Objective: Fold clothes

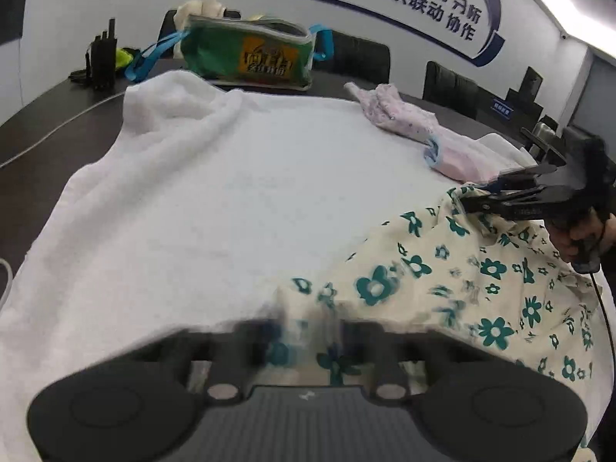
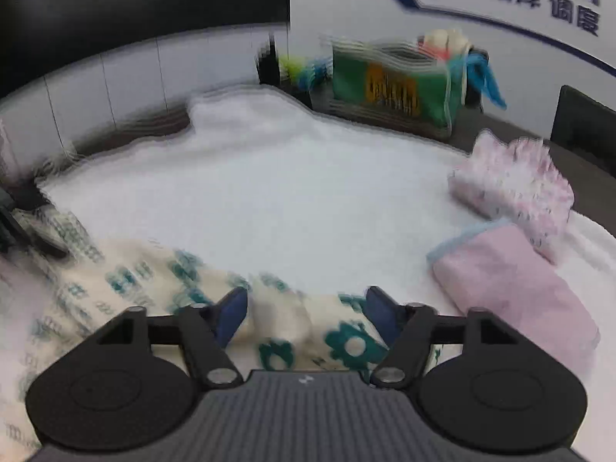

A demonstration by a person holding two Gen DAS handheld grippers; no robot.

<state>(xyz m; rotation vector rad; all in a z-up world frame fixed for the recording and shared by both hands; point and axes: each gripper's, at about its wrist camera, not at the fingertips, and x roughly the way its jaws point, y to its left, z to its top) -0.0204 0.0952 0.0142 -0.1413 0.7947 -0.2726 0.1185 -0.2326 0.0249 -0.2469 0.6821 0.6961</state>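
I see a white towel point(image 1: 238, 192) over a dark table point(image 1: 50, 115) ahead of my jaws. Both grippers pinch the floral garment point(image 1: 442, 281); the right gripper point(image 1: 477, 195) grips its edge, folded pink clothes point(image 2: 516, 281) beyond.

Even, cool indoor light falls from a bright ceiling strip point(image 1: 569, 4) that glares at the left wrist view's upper right. Shadows are soft. Both fisheye views bend at the edges. The right wrist view is smeared by motion blur, with comb-like streaks across the green bag point(image 2: 389, 84).
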